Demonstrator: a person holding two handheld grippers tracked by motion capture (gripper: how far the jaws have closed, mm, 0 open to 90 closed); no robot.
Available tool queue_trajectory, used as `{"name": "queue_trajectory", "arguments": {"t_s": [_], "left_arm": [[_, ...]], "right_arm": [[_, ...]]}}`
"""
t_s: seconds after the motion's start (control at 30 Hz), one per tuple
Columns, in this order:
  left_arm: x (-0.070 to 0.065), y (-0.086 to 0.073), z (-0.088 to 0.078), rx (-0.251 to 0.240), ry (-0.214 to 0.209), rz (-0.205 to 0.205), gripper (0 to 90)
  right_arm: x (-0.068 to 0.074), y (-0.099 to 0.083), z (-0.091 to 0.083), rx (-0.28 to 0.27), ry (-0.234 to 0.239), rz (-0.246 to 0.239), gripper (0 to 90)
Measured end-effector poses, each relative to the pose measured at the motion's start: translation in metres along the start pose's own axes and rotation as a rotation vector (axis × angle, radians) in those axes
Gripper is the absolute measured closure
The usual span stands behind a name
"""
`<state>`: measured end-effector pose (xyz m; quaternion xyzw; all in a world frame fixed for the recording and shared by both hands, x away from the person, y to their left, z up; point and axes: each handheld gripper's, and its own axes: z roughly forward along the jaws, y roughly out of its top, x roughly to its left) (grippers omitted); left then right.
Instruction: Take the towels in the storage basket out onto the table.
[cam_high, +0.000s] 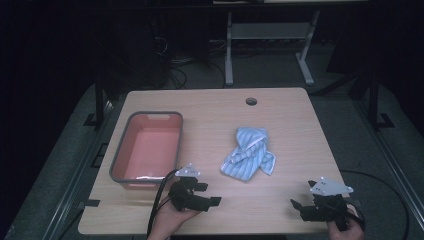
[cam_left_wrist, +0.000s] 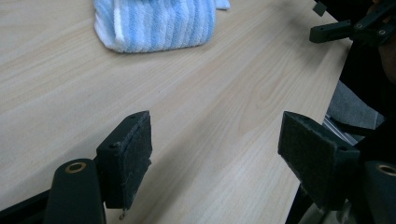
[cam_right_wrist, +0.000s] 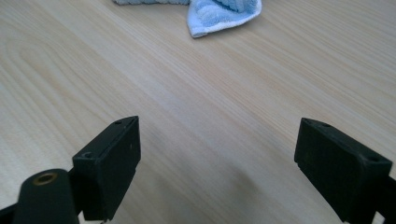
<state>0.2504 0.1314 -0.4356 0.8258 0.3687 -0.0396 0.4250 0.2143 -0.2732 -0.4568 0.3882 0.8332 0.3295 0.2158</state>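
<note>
A crumpled blue-and-white striped towel (cam_high: 249, 155) lies on the wooden table (cam_high: 210, 115), right of centre. Its edge shows at the top of the left gripper view as the towel (cam_left_wrist: 156, 23) and at the top of the right gripper view as the towel (cam_right_wrist: 219, 11). My left gripper (cam_high: 210, 195) sits near the table's front edge, left of the towel, open with nothing between its pads (cam_left_wrist: 130, 158). Near the front right corner my right gripper (cam_high: 298, 206) is open too, its pads (cam_right_wrist: 112, 163) wide apart over bare wood.
A grey-rimmed tub with a pink inside (cam_high: 150, 147) stands at the table's left, just beyond my left gripper. A round cable hole (cam_high: 251, 101) is at the far edge. A metal table frame (cam_high: 270, 45) stands on the floor behind. The right gripper (cam_left_wrist: 355, 28) shows far off.
</note>
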Motion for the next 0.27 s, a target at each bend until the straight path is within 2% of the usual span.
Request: {"name": "queue_trajectory", "arguments": {"t_s": [0.07, 0.1, 0.2, 0.27], "left_arm": [[-0.002, -0.005, -0.001, 0.002, -0.013, -0.008, 25.2], [-0.003, -0.006, -0.001, 0.011, -0.022, 0.001, 24.0], [-0.011, -0.009, 0.000, 0.017, 0.016, 0.057, 23.4], [-0.013, -0.009, 0.001, 0.011, 0.026, 0.072, 23.4]], "right_arm": [[0.000, -0.001, -0.002, -0.006, 0.008, 0.002, 13.9], [0.000, -0.002, -0.003, -0.005, 0.016, 0.003, 13.9], [0.000, -0.002, 0.000, 0.000, 0.031, 0.003, 13.9], [0.000, -0.002, 0.002, 0.005, 0.038, 0.002, 13.9]]}}
